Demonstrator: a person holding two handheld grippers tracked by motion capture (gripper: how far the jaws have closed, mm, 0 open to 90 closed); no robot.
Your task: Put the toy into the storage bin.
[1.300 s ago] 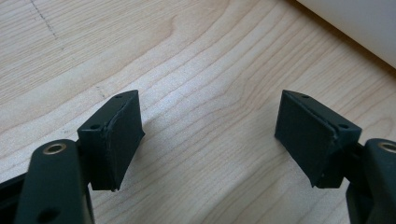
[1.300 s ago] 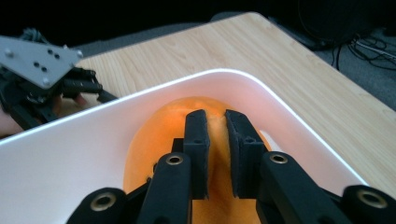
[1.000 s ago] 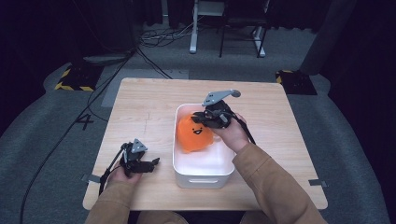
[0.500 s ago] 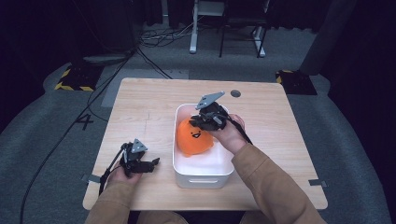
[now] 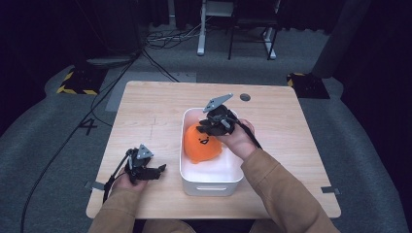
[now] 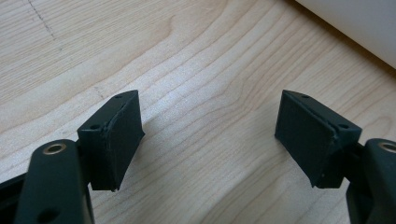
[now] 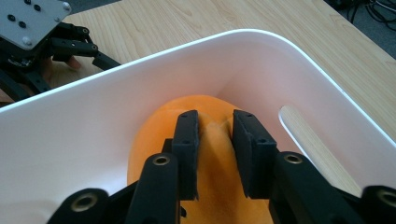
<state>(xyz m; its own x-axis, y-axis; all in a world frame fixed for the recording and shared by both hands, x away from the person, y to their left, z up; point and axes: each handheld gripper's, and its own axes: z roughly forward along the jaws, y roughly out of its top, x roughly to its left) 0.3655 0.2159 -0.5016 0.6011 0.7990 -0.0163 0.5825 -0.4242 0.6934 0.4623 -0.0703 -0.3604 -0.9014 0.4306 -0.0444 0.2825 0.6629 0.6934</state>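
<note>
Right gripper [image 7: 215, 154] clamped on fold of orange plush toy [image 7: 205, 116], toy beneath it inside white bin [image 7: 116, 98], left gripper [image 6: 210, 135] jaws apart, resting on wooden table [image 5: 150, 111] beside bin.

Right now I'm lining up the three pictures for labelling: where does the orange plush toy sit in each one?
High view: the orange plush toy lies in the white bin, centre of the picture, under the right gripper.
Left gripper view: table wood and a corner of the white bin; the toy is outside this picture.
Right gripper view: low centre, the toy pinched between the jaws.
Shared landmark: the white bin.
</note>
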